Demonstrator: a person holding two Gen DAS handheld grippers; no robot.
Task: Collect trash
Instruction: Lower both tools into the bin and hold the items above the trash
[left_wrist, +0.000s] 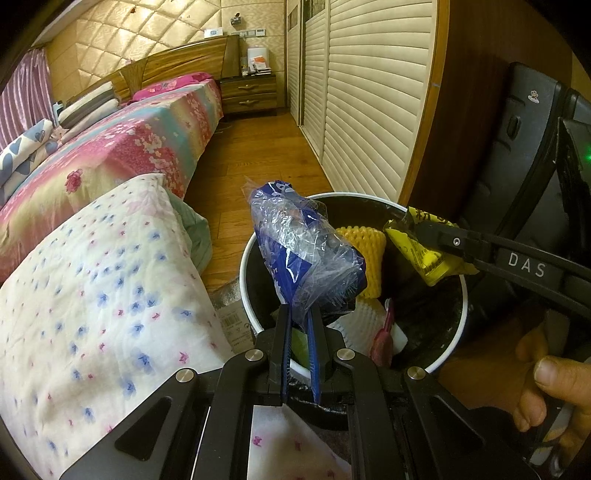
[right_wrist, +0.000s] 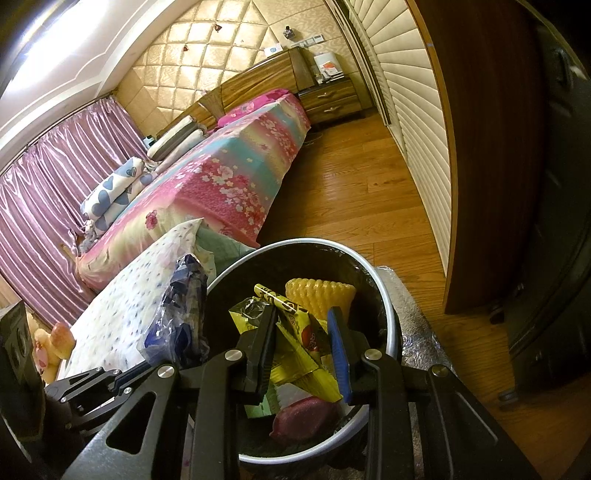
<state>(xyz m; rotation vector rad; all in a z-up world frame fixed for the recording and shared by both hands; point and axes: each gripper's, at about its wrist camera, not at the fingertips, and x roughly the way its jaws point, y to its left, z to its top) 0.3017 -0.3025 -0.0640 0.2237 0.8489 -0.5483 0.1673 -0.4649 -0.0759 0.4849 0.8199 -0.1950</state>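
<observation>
Left hand-held gripper (left_wrist: 300, 321) clenched on blue plastic bag (left_wrist: 303, 247), right hand-held gripper (right_wrist: 301, 325) grasping yellow wrapper (right_wrist: 295, 332) above bin (right_wrist: 384, 280)

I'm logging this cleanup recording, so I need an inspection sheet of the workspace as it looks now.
Surface: wooden floor, bin standing on it.
Job's things: blue plastic bag and yellow wrapper, both over the bin; yellow foam net and pink scrap inside.
Clutter: flowered quilt beside the bin.
Grippers: left tongs shut on the bag; right tongs hold the wrapper.
Cables: nothing seen.
Surroundings: bed, nightstand, slatted wardrobe doors, pink curtains.
</observation>
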